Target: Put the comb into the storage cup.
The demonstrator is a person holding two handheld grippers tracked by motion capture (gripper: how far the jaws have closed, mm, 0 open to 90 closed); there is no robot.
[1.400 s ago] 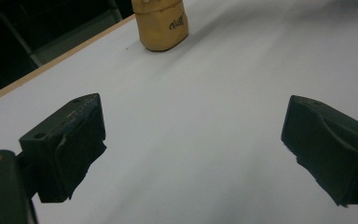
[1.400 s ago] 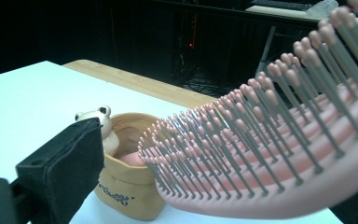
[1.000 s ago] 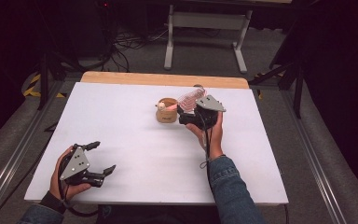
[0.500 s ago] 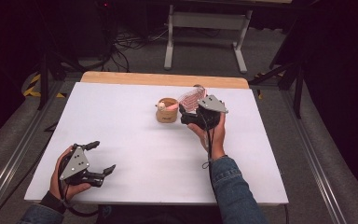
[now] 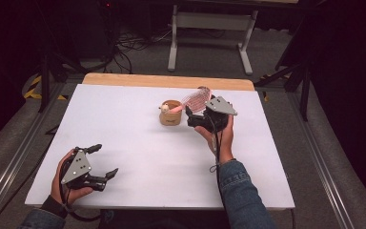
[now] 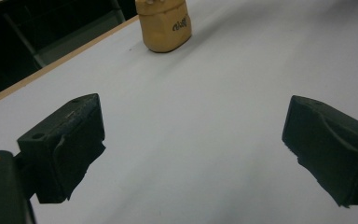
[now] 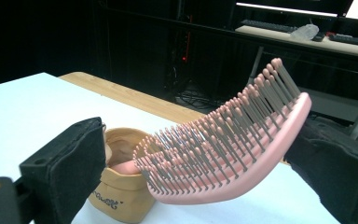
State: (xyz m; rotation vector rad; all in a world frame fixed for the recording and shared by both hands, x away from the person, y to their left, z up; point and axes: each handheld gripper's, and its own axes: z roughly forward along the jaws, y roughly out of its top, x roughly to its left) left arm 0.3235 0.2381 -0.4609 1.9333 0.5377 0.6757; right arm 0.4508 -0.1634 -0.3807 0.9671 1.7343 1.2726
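Resting near the front edge of the white table [image 5: 138,143], at about seven o'clock on the board, the left gripper [image 5: 106,162] sits in the person's left hand [image 5: 64,183] with its jaws spread wide and nothing between them. Its own camera confirms that: two black pads [image 6: 65,144] far apart over bare white surface, and well beyond them, at roughly eleven o'clock in that view, the tan pouch [image 6: 164,24] standing upright with some dark lettering on its side (too small to read).

Farther in, right of the table's centre, the right hand [image 5: 221,138] holds the right gripper [image 5: 189,114] just beside the pouch [image 5: 170,113], on its three o'clock side. From above, the pink hairbrush [image 5: 196,99] is a blurred pink shape rising past the grey plate, its handle end reaching down into the pouch. The right gripper view makes it plain: the brush [image 7: 223,149] is tilted, bristles facing up and toward the camera, its head's back touching the right-hand jaw while the other jaw stands clear of the bristles, so I cannot tell whether the jaws are clamped on it. The pink handle dips into the open mouth of the pouch [image 7: 121,186], which stands on the table.

Behind the table's far wooden edge [image 5: 167,81] lie cables and a grey stand [image 5: 212,28] on the floor.
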